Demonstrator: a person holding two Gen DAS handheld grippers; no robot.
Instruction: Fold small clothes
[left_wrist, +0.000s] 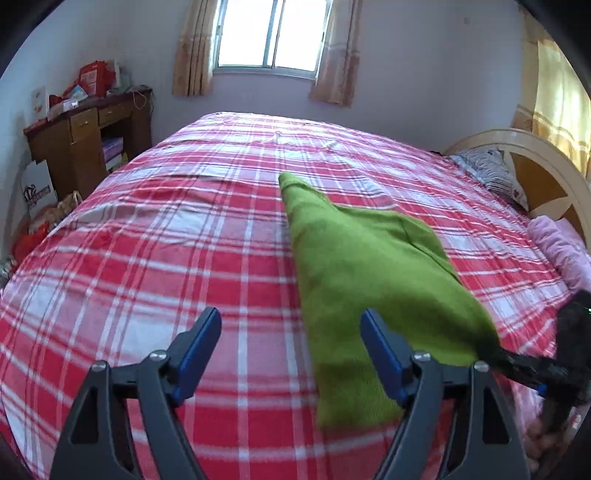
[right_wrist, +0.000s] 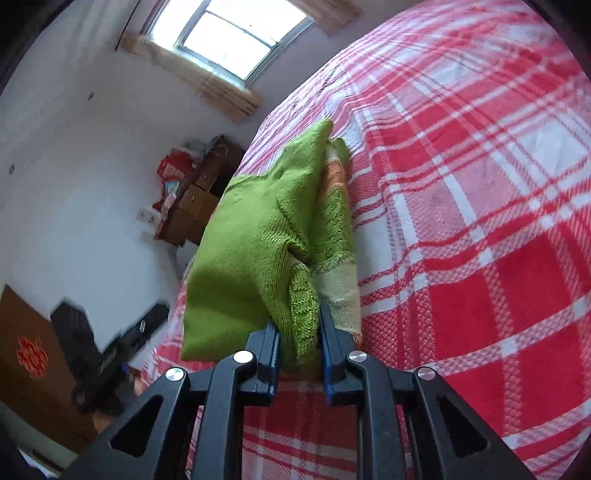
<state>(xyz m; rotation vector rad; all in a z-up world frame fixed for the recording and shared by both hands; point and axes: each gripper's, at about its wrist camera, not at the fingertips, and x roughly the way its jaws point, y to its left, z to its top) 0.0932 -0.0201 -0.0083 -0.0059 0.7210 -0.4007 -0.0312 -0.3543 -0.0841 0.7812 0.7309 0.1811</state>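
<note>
A small green knitted sweater (left_wrist: 354, 266) hangs over the red plaid bed (left_wrist: 184, 258), lifted at one end. My right gripper (right_wrist: 298, 332) is shut on a bunched part of the sweater (right_wrist: 255, 243), which has pale and orange bands near its hem. In the left wrist view the right gripper (left_wrist: 532, 367) shows at the far right, pinching the sweater's near corner. My left gripper (left_wrist: 290, 332) is open and empty, its blue pads (left_wrist: 201, 339) spread wide just left of the hanging sweater.
A wooden desk (left_wrist: 88, 144) with red boxes stands at the back left. A pink cloth (left_wrist: 561, 247) and a patterned pillow (left_wrist: 491, 173) lie by the curved headboard (left_wrist: 535, 162) at the right. A window (left_wrist: 269, 33) is behind the bed.
</note>
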